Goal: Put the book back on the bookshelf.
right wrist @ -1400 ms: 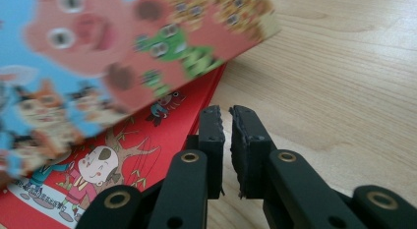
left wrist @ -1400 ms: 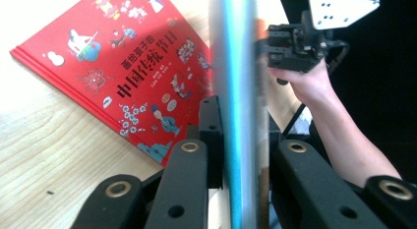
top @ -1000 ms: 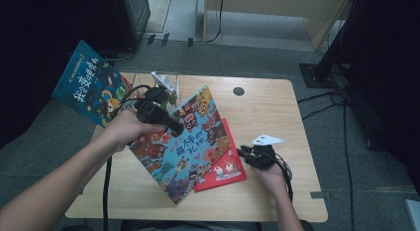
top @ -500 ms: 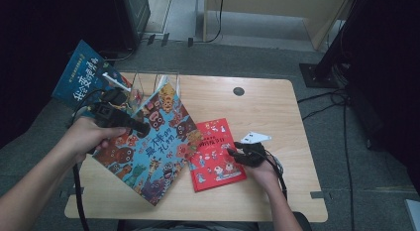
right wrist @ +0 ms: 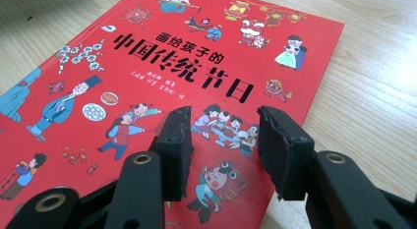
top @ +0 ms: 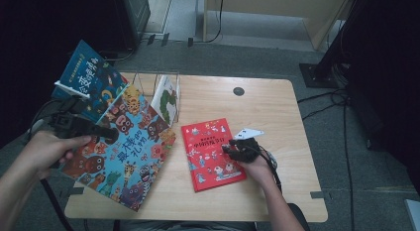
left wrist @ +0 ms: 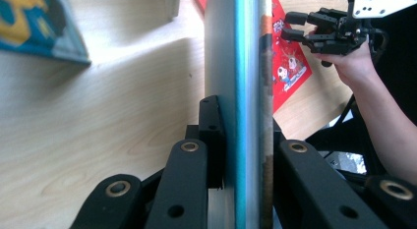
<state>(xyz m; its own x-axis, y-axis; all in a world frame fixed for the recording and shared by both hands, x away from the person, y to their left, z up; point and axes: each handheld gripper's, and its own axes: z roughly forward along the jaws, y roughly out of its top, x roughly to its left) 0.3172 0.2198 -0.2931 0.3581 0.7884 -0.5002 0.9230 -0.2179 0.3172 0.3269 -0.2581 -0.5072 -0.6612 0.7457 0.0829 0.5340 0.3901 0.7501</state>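
A large colourful picture book (top: 130,159) hangs tilted over the table's left side, with my left gripper (top: 108,135) shut on its upper edge. In the left gripper view the book's edge (left wrist: 246,52) runs upright between the pads of my left gripper (left wrist: 242,126). A red picture book (top: 210,152) lies flat on the table. My right gripper (top: 232,148) hovers low over its right half. The jaws of my right gripper (right wrist: 223,135) have just been opening and stand apart above the red cover (right wrist: 172,57), nothing between them.
A wire book rack (top: 157,85) at the table's back left holds a white and green book (top: 167,99). A blue book (top: 91,78) leans at the far left, beyond the table's corner. Bare wood (top: 267,107) stretches to the right of the red book.
My left gripper has carried the colourful book leftward, off the red book, which now lies fully uncovered. My right gripper has shifted left over the red cover.
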